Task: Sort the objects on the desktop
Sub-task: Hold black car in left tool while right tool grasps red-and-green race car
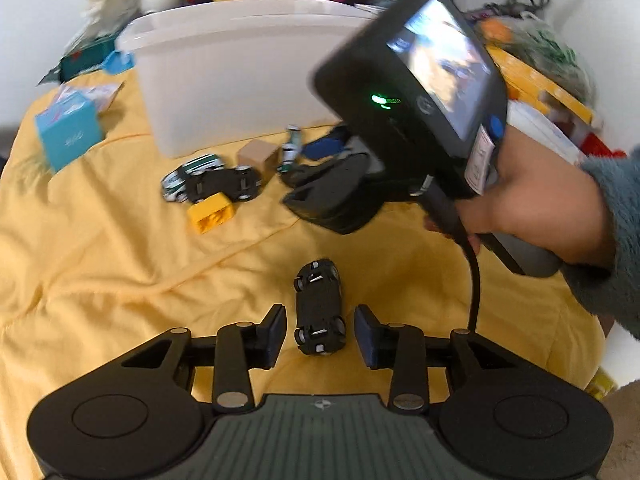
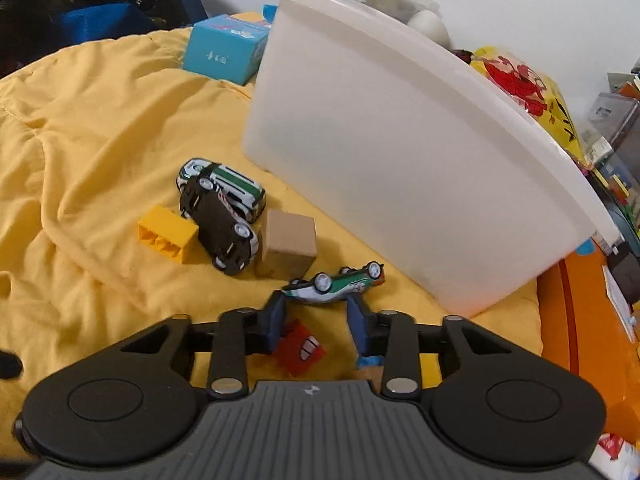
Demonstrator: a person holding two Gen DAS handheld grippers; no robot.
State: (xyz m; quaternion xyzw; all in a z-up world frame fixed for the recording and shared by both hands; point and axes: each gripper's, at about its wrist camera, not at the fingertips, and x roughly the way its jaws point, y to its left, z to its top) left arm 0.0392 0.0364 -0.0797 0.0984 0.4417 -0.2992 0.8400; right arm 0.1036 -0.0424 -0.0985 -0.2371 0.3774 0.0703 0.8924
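Note:
My left gripper [image 1: 320,330] is open, its pads on either side of an upside-down black toy car [image 1: 319,307] on the yellow cloth, not touching it. My right gripper [image 2: 316,312] is open around a green-and-white toy car [image 2: 336,285] lying on its side; whether the pads touch it I cannot tell. That car [image 1: 290,152] also shows in the left wrist view, ahead of the right gripper [image 1: 332,168]. A white bin [image 2: 400,168] stands behind. Two more cars [image 2: 222,208], a yellow brick [image 2: 168,234] and a brown cube [image 2: 289,244] lie to the left.
A red block [image 2: 300,350] lies under my right gripper. A blue box [image 2: 224,50] sits left of the bin. An orange surface [image 2: 576,320] and clutter lie to the right. The cloth [image 1: 100,260] is wrinkled.

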